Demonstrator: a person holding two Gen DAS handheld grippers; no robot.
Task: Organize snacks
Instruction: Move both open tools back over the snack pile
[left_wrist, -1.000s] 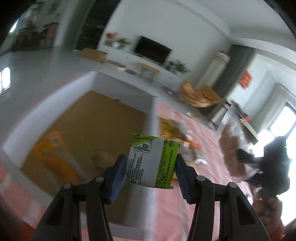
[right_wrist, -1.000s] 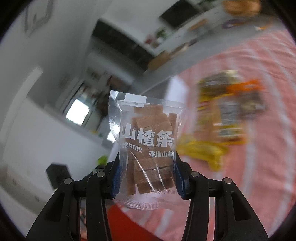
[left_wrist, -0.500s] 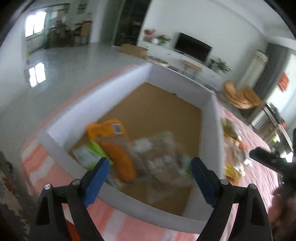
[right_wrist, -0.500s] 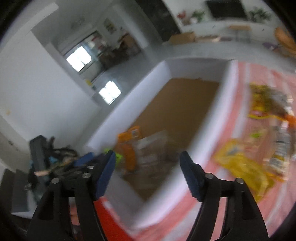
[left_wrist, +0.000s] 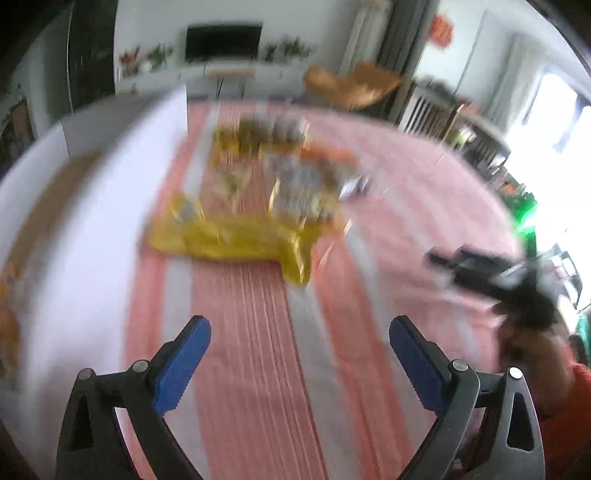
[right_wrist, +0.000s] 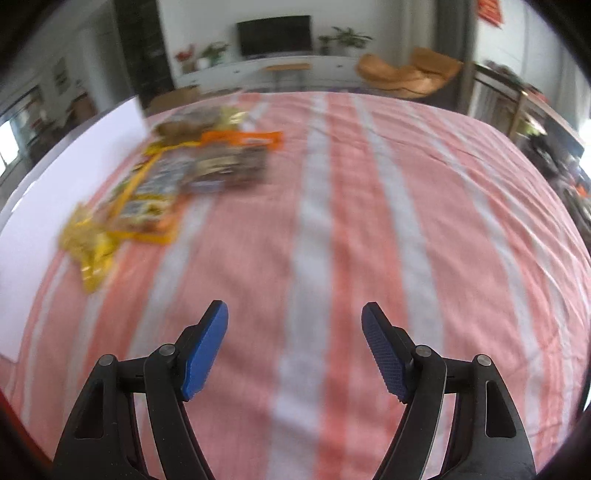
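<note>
White box (left_wrist: 92, 206): far left. Left gripper (left_wrist: 299, 347): fingers just opened further, spread, nothing between. Snacks (right_wrist: 155, 184): heaped on striped cloth (right_wrist: 332, 221), left of centre, beside box. Right gripper (right_wrist: 294, 332): fingers just opened, spread, empty.

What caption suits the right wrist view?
Empty open tongs above a striped pink cloth, snack packets piled far left.
</note>
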